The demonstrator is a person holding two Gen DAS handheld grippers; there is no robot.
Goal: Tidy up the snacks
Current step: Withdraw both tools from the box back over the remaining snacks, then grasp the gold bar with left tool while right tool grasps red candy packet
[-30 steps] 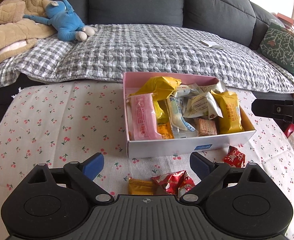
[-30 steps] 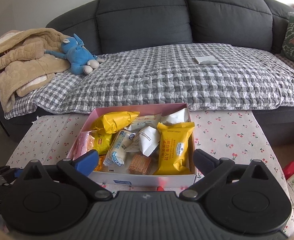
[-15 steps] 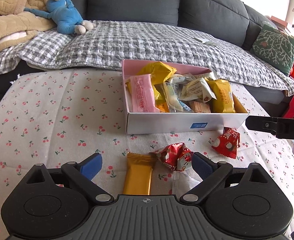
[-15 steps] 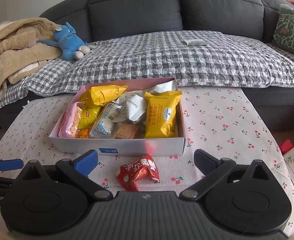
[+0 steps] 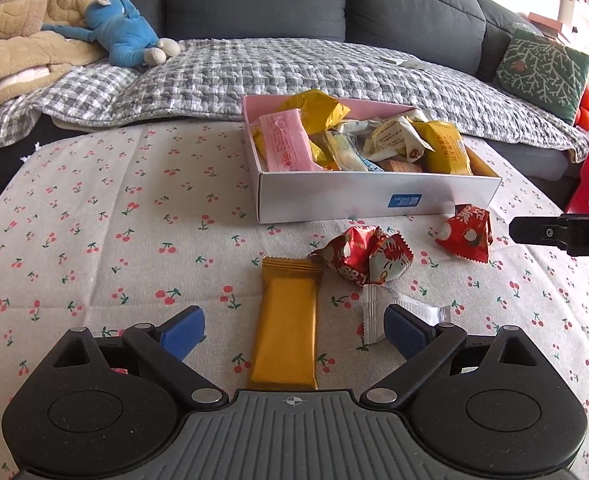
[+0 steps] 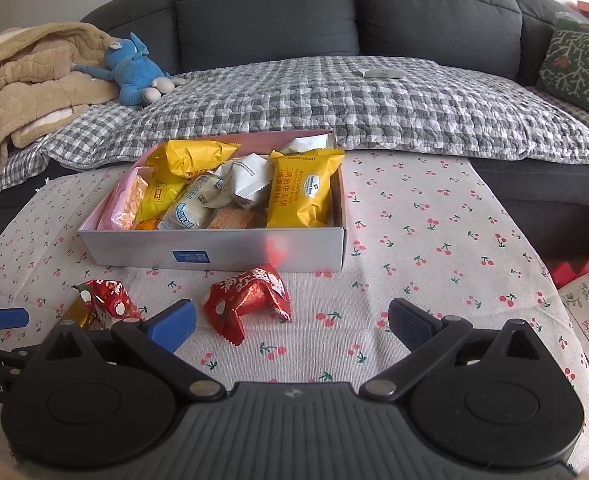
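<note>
Left wrist view: we log our left gripper (image 5: pixel 293 330) with fingers spread wide, holding nothing. Between them lies a gold snack bar (image 5: pixel 288 322), unlabelled, long axis pointing away toward the snack box (image 5: pixel 374 198). The box's white front wall carries a blue sticker (image 5: pixel 404 200), print unreadable. A crumpled red wrapper (image 5: pixel 364 260) sits just beyond the bar; a white sachet (image 5: pixel 394 312) is partly hidden by the right finger; another red packet (image 5: pixel 466 234) lies near the box corner. All rest on a cherry-print tablecloth (image 5: pixel 94 220).

Right wrist view: our right gripper (image 6: pixel 292 326) is wide open and empty, above the cloth. A red packet (image 6: pixel 248 300) with white Chinese characters lies just before the box (image 6: pixel 214 250). Behind, on the sofa, we note a blue plush toy (image 6: pixel 134 70).
</note>
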